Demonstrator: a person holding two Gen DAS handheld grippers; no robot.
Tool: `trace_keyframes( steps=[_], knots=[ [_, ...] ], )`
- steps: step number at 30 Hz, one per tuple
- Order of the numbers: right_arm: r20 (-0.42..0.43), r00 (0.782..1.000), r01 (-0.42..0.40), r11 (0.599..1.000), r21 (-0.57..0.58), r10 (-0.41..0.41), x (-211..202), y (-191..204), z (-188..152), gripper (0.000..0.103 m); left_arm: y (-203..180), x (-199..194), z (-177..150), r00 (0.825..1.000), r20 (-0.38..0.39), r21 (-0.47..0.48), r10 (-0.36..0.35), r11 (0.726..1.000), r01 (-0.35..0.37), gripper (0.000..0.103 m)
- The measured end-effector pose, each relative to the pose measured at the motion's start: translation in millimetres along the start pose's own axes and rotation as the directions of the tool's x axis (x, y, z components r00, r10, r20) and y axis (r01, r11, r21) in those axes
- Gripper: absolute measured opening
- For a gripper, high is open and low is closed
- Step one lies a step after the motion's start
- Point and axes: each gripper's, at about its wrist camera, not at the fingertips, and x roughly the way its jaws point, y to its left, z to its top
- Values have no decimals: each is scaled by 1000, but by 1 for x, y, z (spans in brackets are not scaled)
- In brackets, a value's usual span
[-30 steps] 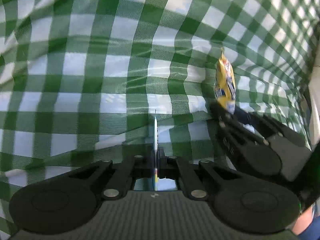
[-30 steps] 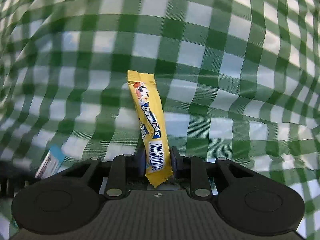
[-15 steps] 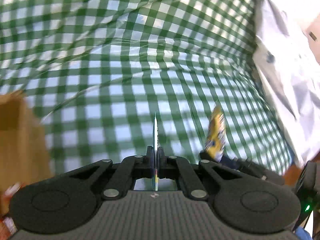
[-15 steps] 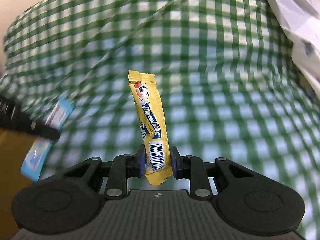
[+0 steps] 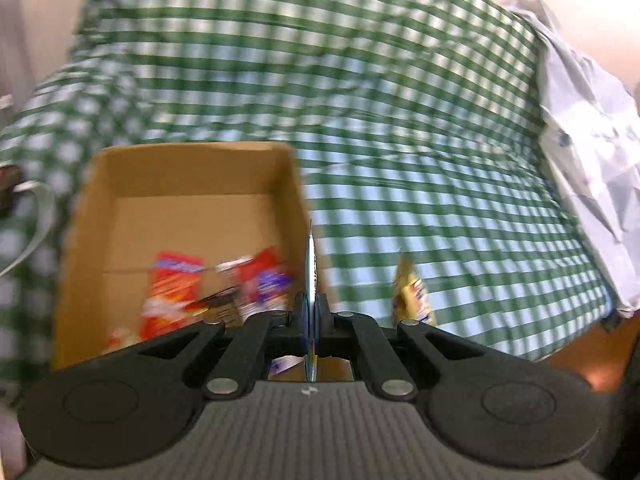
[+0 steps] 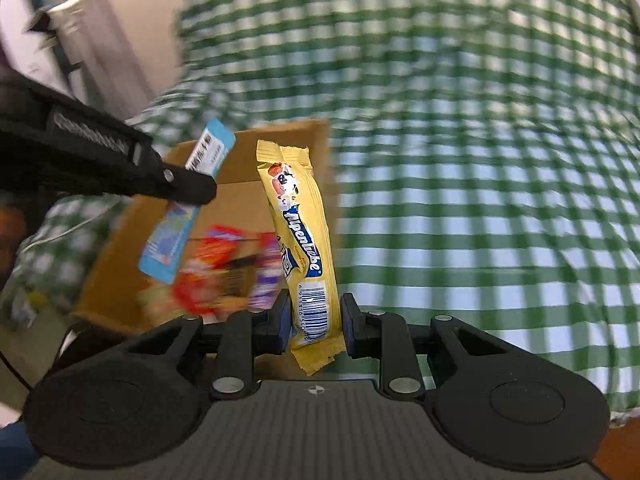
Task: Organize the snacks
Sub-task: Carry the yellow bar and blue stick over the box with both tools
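Cardboard box (image 5: 188, 184) on checked cloth (image 5: 400, 140), left of both grippers. Snack packets (image 5: 176, 292) inside box. Crumpled sheet (image 5: 592, 152) at cloth's right edge.

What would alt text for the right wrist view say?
The right gripper pinches a yellow bar upright; left of it, the left gripper holds a blue packet over a box of snacks on a checked cloth.

Open-topped brown cardboard box (image 5: 188, 208) with bare far floor, blurred red and purple snack packets (image 5: 216, 292) crowding its near end, green-and-white checked cloth (image 5: 420, 184) unobstructed to its right, crumpled white sheet (image 5: 592, 152) along the far right edge.
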Motion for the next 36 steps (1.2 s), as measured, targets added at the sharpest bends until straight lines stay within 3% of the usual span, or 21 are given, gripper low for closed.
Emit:
trace_keyframes(
  steps=[7,13,25,36],
  knots=[
    [18,997,-70,994,-80,71,-26,82,-16,27,61,-65,-52,996,56,-60,66,996,-62,2],
    [26,998,-54,990,-134,58,-45,122,-32,27,84,-96,-83,994,91,-73,67,996,-60,2],
    [31,999,-6,984,-177,11,-52,144,-40,27,99,-106,-97,992,120,-112,32,994,-18,2],
    [6,1000,1,981,-192,0,-45,142,-37,27,105,-97,-93,993,107,-131,43,991,-29,2]
  ],
)
